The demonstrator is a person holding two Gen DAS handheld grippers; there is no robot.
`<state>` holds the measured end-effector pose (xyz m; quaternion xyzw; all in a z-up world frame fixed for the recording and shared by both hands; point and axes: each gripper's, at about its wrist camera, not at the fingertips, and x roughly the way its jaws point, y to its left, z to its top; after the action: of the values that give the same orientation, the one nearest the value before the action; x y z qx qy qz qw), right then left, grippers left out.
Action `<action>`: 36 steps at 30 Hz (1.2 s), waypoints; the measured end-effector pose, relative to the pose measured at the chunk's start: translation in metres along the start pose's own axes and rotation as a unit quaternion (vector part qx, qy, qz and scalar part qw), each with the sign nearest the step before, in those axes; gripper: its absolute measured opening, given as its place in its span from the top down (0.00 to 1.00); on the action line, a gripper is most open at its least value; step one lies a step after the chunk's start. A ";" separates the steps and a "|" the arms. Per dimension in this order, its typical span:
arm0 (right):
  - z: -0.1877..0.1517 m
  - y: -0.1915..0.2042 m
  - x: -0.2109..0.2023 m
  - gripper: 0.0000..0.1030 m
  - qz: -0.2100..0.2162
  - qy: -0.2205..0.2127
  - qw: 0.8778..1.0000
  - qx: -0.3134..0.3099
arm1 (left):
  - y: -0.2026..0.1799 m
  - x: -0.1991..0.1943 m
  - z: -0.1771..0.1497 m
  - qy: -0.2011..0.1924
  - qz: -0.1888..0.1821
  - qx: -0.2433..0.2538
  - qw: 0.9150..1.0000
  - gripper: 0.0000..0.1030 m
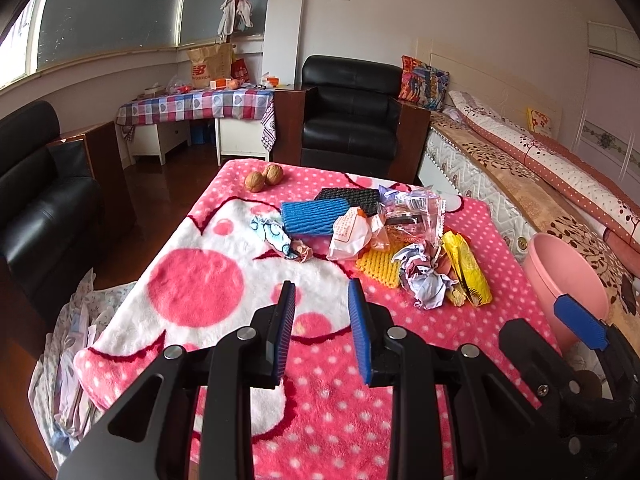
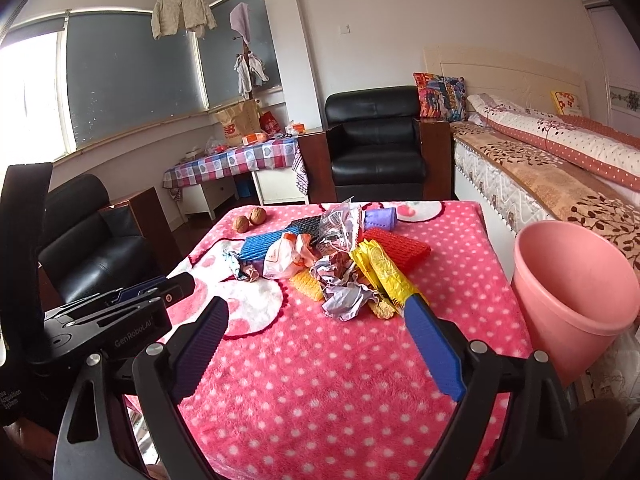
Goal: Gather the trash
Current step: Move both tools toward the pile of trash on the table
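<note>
A pile of trash lies on the pink dotted blanket (image 1: 400, 320) (image 2: 320, 360): crumpled paper (image 1: 426, 278) (image 2: 344, 294), a yellow wrapper (image 1: 466, 268) (image 2: 384, 276), blue foam netting (image 1: 312, 216) (image 2: 260, 246), a white and orange bag (image 1: 350, 234) (image 2: 286, 258), clear wrappers (image 1: 412, 212) (image 2: 340, 220) and red netting (image 2: 402, 248). A pink bin (image 1: 560, 280) (image 2: 576, 292) stands at the table's right edge. My left gripper (image 1: 322, 292) is open and empty, short of the pile. My right gripper (image 2: 318, 308) is open wide and empty, its fingertips just before the crumpled paper.
Two walnuts (image 1: 264, 178) (image 2: 250, 220) sit at the far left of the table. A black armchair (image 1: 352, 120) (image 2: 376, 148) stands behind, a bed (image 1: 540, 184) (image 2: 560, 160) to the right, a black sofa (image 1: 40, 200) to the left.
</note>
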<state>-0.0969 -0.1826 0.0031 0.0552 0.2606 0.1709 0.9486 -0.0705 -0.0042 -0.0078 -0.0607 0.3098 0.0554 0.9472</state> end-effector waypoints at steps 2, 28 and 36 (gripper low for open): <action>0.001 0.001 -0.002 0.14 -0.002 -0.004 1.000 -0.002 | 0.000 0.000 -0.001 0.000 0.004 -0.001 1.000 0.73; 0.007 -0.002 0.016 0.12 0.004 0.013 1.000 -0.001 | 0.006 0.010 -0.002 0.015 -0.045 -0.001 0.999 0.73; 0.009 -0.010 0.040 0.11 -0.010 0.035 0.999 -0.007 | 0.004 0.031 0.003 0.023 -0.077 -0.001 0.997 0.73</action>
<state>-0.0574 -0.1782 -0.0100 0.0396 0.2932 0.1651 0.9408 -0.0448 0.0021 -0.0244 -0.0871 0.3258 -0.0189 0.9412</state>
